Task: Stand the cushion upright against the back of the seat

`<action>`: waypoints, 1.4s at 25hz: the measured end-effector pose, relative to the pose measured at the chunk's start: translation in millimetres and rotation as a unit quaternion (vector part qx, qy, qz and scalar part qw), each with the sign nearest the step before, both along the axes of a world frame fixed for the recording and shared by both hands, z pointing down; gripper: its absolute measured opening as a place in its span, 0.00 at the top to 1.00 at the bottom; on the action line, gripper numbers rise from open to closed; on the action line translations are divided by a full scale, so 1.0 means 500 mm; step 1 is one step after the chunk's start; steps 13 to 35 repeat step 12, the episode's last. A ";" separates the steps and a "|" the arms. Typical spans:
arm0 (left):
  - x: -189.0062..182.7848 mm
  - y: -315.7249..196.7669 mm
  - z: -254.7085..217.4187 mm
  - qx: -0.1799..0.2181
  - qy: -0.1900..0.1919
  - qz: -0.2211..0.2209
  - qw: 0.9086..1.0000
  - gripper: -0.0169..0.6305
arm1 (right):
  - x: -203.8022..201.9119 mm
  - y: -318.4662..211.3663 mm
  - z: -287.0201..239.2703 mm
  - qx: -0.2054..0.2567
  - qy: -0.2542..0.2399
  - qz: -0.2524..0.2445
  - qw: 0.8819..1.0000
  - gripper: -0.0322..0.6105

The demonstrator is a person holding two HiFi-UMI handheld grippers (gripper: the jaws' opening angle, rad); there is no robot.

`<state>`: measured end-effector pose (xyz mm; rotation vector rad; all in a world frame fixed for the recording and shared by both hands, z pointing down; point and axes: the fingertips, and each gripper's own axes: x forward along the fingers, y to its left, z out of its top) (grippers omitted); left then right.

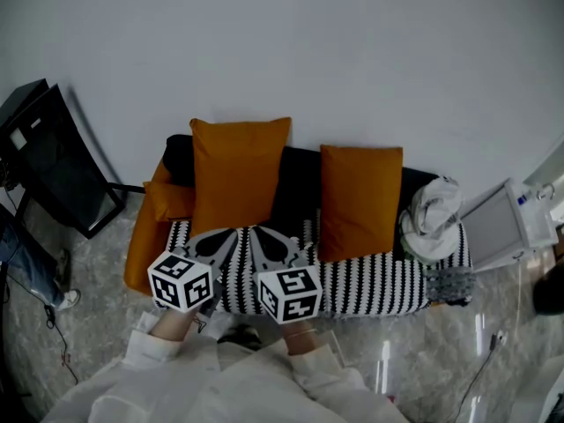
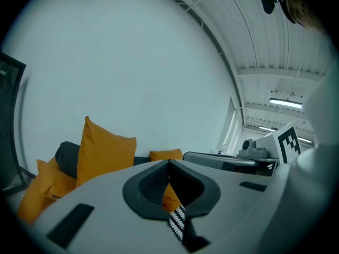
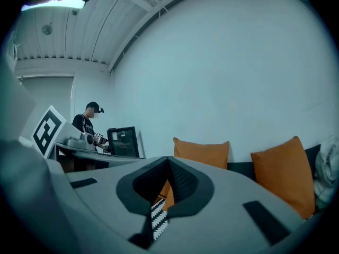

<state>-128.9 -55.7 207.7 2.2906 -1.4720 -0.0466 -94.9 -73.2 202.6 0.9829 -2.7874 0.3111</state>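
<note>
**A:** At the front edge of the striped seat (image 1: pixel 370 285): both grippers low, side by side. Left gripper (image 1: pixel 233 233) has its jaws pressed together with nothing in them. Right gripper (image 1: pixel 258 233) is the same, closed and empty.

**B:** And the cushion?

**A:** Large orange cushion (image 1: pixel 238 173) straight ahead, upright, leaning on the dark backrest (image 1: pixel 300 179). Second orange cushion (image 1: pixel 359 199) to its right, also upright. A smaller one (image 1: pixel 167 199) slumps in the left corner.

**B:** So how to do the step well?

**A:** My read is that the large one is already placed. If it needs trimming, open the jaws and pinch a top corner, not the face. Push the base back until it meets the backrest, so it can't slide forward. The fill is soft, so release slowly and watch for a forward flop.
</note>
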 end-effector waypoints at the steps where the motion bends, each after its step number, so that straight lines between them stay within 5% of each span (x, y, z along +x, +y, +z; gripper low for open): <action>1: -0.001 -0.001 0.000 0.000 -0.001 0.000 1.000 0.96 | 0.000 -0.001 0.000 0.000 0.001 0.000 1.000 0.93; 35: -0.014 0.008 0.009 -0.014 -0.010 -0.010 1.000 0.96 | -0.010 0.008 0.001 -0.001 0.015 -0.001 1.000 0.93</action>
